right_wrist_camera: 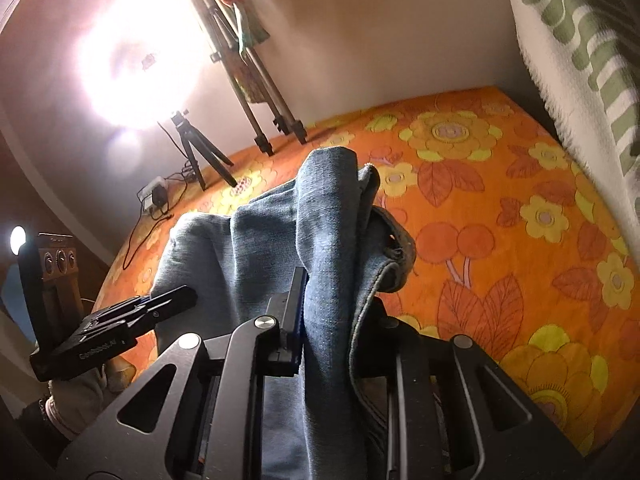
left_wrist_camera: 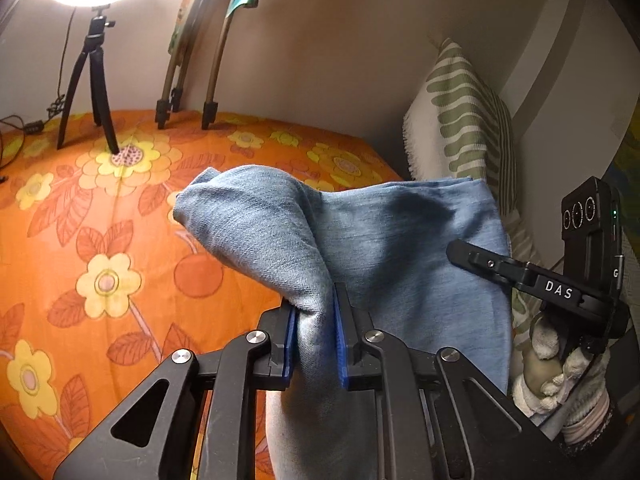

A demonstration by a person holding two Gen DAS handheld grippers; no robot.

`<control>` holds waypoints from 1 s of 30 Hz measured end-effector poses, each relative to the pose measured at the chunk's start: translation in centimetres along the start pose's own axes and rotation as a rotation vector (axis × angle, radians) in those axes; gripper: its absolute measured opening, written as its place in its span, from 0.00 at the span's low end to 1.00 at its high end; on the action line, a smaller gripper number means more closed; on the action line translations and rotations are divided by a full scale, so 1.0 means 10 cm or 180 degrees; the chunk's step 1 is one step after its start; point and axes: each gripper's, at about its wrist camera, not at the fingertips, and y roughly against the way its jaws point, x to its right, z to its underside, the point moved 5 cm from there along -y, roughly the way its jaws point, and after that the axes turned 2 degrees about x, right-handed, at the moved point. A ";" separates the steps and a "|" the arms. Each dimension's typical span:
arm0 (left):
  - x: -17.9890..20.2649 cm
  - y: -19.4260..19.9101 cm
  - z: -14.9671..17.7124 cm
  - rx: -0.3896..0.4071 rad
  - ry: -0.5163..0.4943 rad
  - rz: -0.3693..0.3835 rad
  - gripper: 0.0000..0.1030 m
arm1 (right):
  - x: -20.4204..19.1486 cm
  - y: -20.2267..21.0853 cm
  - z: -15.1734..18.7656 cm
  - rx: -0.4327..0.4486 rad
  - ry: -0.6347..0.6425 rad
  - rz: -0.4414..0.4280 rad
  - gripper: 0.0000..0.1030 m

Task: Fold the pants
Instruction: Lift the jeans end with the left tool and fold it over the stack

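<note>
The blue denim pants hang in the air above the orange flowered bedspread. In the left wrist view my left gripper is shut on a bunched fold of them, blue pads pressing from both sides. The cloth stretches right to my right gripper's finger, held by a gloved hand. In the right wrist view my right gripper is shut on a thick fold of the pants; cloth hides its right pad. A hem droops to the right. My left gripper's finger shows at the left.
A bright ring light on a small black tripod stands at the far edge of the bedspread. Long poles lean on the wall beside it. A green-and-white cushion stands at the right. A power strip with cables lies by the tripod.
</note>
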 end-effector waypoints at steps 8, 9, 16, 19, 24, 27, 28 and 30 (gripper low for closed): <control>0.12 -0.09 -0.33 0.0096 -0.0135 0.0011 0.13 | 0.04 0.04 -0.30 0.0186 -0.0054 0.0031 0.18; 0.13 -0.11 -0.37 0.0103 -0.0153 0.0011 0.13 | 0.06 0.03 -0.35 0.0208 -0.0040 0.0046 0.18; 0.15 -0.45 -0.76 0.0116 -0.0162 0.0036 0.13 | 0.24 -0.14 -0.78 0.0295 0.0022 0.0131 0.18; 0.17 -0.63 -0.97 0.0152 -0.0223 0.0038 0.13 | 0.38 -0.25 -0.97 0.0337 0.0029 0.0161 0.18; 0.16 -0.96 -1.23 0.0181 -0.0290 0.0018 0.13 | 0.67 -0.52 -1.32 0.0369 -0.0087 0.0183 0.18; 0.09 -1.17 -1.35 0.0172 -0.0288 -0.0010 0.13 | 0.81 -0.74 -1.50 0.0332 -0.0098 0.0229 0.18; 0.07 -1.24 -1.41 0.0174 -0.0288 -0.0019 0.13 | 0.84 -0.79 -1.55 0.0321 -0.0105 0.0235 0.18; 0.04 -1.34 -1.50 0.0195 -0.0309 -0.0055 0.13 | 0.91 -0.93 -1.68 0.0310 -0.0102 0.0255 0.18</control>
